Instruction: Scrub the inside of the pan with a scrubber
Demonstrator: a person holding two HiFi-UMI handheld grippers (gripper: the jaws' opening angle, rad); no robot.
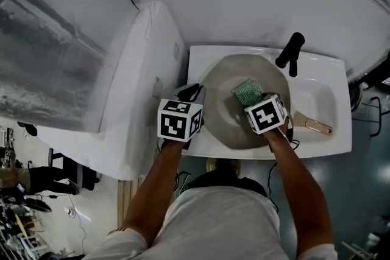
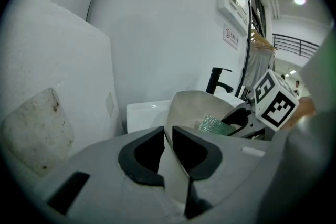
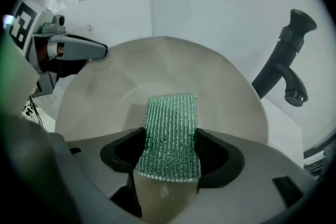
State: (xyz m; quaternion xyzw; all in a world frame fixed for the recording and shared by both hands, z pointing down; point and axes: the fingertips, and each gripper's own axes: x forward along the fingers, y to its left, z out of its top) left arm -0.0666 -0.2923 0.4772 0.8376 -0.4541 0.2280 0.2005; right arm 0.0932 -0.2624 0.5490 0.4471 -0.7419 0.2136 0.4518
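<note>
Your right hand-held gripper (image 3: pixel 170 143) clamped on green mesh scrubber (image 1: pixel 247 93) inside round beige pan (image 3: pixel 157 68), your left hand-held gripper (image 2: pixel 168 147) pinching pan rim

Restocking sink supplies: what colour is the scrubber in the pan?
Green with a shiny ribbed weave; the scrubber shows best in the right gripper view.

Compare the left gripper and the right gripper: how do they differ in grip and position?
The left gripper clamps the pan by its thin rim; the right gripper clamps the green scrubber. The left gripper sits at the pan's left edge; the right gripper reaches over its inside. Both are shut on something.
</note>
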